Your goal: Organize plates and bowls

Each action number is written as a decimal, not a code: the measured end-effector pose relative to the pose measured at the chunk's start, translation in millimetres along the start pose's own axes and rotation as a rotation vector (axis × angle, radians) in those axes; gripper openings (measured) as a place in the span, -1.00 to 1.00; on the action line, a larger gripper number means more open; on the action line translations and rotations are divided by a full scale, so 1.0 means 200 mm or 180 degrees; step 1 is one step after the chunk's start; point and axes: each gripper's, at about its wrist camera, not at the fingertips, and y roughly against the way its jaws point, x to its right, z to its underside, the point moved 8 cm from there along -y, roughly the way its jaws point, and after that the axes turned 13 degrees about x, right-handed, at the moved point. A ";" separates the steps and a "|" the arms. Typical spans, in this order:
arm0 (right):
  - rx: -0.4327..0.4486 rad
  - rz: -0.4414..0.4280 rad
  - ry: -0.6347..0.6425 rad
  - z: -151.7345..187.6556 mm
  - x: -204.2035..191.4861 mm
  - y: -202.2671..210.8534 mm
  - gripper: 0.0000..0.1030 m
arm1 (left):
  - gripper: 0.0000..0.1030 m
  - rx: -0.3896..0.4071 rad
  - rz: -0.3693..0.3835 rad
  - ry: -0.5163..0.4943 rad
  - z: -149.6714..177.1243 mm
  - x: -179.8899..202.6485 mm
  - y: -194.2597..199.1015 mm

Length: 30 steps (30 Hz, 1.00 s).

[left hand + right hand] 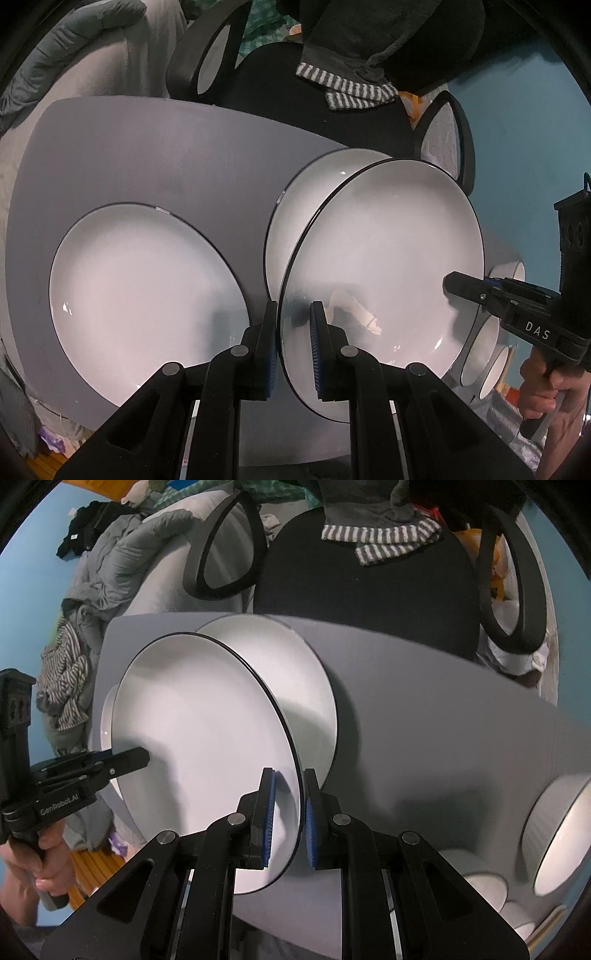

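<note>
A lifted plate [384,258] is held above the table [147,155] between two plates lying flat [140,288], with bowls [561,834] at the right edge.

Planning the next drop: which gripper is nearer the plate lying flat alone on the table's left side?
Left. The left gripper, clamped on the carried plate, sits right beside that flat plate. The right gripper grips the carried plate's far rim, farther away.

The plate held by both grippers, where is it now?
The held plate hangs tilted above the grey table, gripped at opposite rims, partly covering another plate; a third plate lies flat to its left.
</note>
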 end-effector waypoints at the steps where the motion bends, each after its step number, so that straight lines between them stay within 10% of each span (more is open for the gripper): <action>1: -0.0015 -0.0006 -0.0001 -0.01 0.01 -0.01 -0.72 | -0.73 -0.0013 -0.0014 0.0012 -0.01 0.00 -0.01; 30: -0.0285 -0.0027 -0.0377 -0.13 0.08 -0.16 -0.52 | -0.61 -0.0276 -0.0411 -0.0122 -0.06 0.00 -0.13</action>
